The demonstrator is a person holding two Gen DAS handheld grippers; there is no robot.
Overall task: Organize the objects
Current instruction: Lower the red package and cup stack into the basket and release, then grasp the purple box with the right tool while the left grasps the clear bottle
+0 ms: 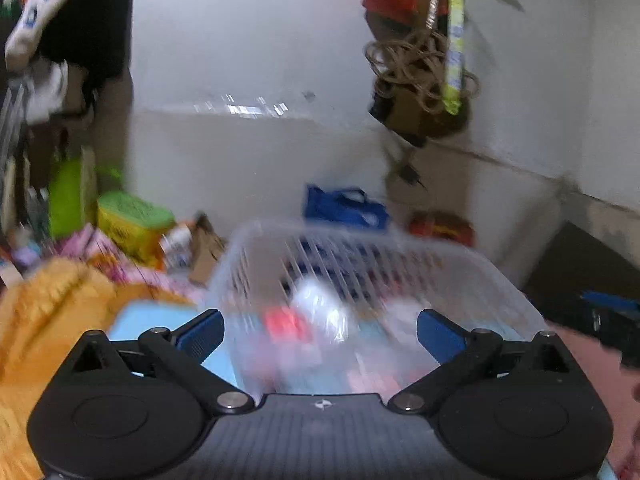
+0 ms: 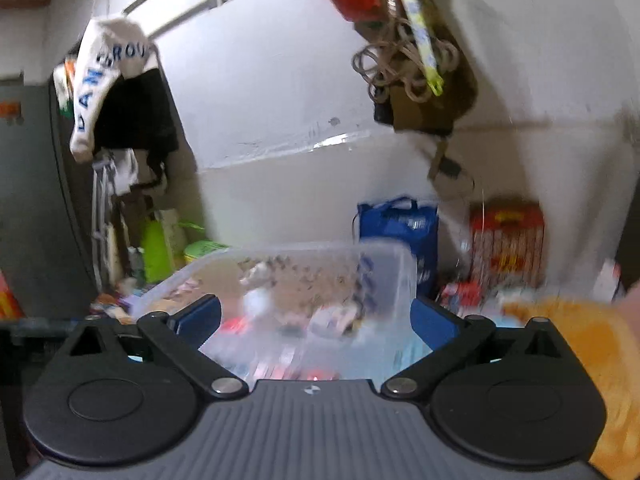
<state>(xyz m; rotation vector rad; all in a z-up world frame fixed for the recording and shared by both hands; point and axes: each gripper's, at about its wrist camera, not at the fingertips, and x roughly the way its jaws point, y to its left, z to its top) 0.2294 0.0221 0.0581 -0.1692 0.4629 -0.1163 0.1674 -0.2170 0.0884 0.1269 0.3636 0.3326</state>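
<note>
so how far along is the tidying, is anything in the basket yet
Partly done. The clear basket already holds a few small items, too blurred to name. Nothing is in hand: the left gripper and right gripper are open beside it. Clutter still lies outside the basket against the wall.

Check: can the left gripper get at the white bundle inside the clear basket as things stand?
Probably yes. The left gripper is open and aimed into the clear basket, whose top is uncovered. The white bundle lies ahead between the fingers, nothing visibly over it. Motion blur leaves depth uncertain.
</note>
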